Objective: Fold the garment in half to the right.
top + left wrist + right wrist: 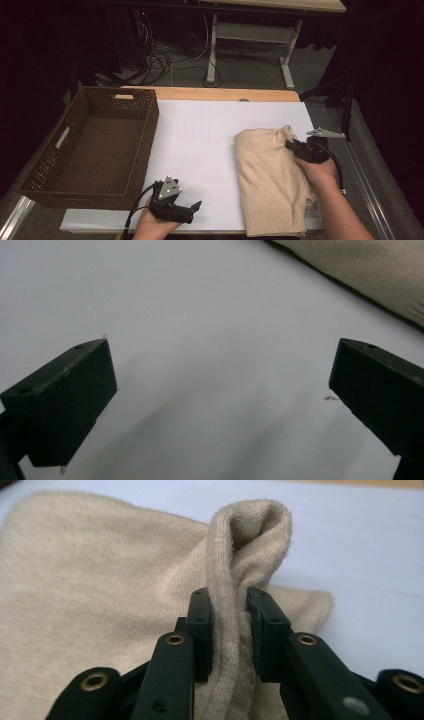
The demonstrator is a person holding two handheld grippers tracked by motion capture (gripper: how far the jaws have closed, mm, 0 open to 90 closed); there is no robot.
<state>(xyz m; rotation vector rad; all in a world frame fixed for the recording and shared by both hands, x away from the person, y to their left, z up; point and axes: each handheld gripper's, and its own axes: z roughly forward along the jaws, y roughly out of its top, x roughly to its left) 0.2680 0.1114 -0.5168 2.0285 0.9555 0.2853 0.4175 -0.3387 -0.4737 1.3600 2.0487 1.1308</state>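
- A dark room with cables on the floor surrounds a wooden table (210, 93) covered by a white sheet (200, 145); the sheet serves as the landmark here.
- At the sheet's left edge stands a brown woven basket (142, 145), its long side overlapping the sheet's border.
- At the sheet's near edge, left of its middle, a hand holds the left gripper (187, 210) low over the white surface; in the left gripper view its jaws stand wide apart with only bare sheet between them (220, 390).
- On the right part of the sheet lies a folded cream sweater (267, 185), reaching from mid-sheet to the near edge and hanging slightly over it.
- At the sweater's far right corner, near the sheet's right edge, the right gripper (292, 146) is clamped on a raised fold of the knit (235, 615); the pads press the cloth from both sides, and a loop of it stands up above them.
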